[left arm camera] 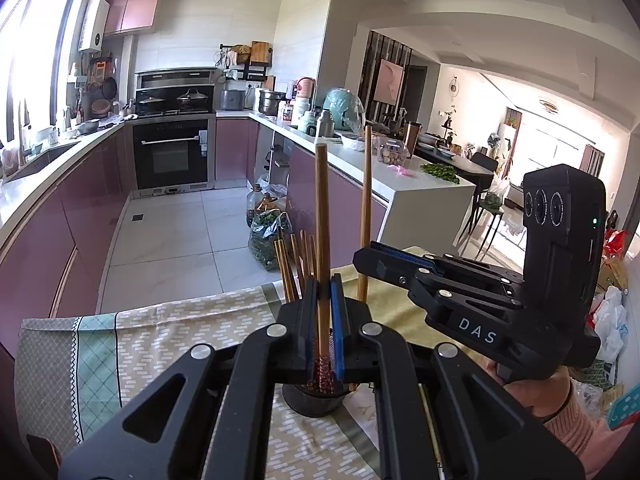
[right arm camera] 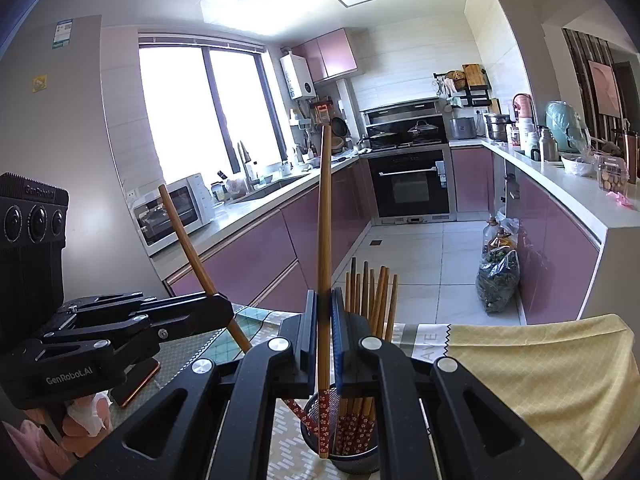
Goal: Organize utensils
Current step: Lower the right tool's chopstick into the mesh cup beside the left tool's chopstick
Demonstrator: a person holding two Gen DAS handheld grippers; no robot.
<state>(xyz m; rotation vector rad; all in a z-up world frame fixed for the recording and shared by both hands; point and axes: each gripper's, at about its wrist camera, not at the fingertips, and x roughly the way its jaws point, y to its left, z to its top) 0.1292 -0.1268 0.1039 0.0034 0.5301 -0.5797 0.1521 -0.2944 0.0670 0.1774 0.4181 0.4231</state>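
A dark mesh cup [left arm camera: 312, 400] stands on the cloth-covered table just below both grippers. Several bamboo chopsticks [right arm camera: 372, 292] with red flowered ends stand in the cup [right arm camera: 352, 460]. My left gripper [left arm camera: 324, 284] is shut on one upright chopstick [left arm camera: 322, 220], whose red end hangs over the cup's mouth. My right gripper [right arm camera: 324, 296] is shut on another upright chopstick [right arm camera: 325, 220], whose red tip is at the cup's near rim. In the left wrist view the right gripper [left arm camera: 362, 254] comes in from the right. In the right wrist view the left gripper [right arm camera: 226, 306] comes in from the left with its chopstick [right arm camera: 188, 240] tilted.
A patterned green and beige cloth [left arm camera: 160, 340] covers the table, and a yellow cloth [right arm camera: 540, 380] lies on its right side. A phone [right arm camera: 136, 380] lies at the left under the left gripper. Beyond the table edge are the tiled floor, pink cabinets and bags of greens [left arm camera: 266, 240].
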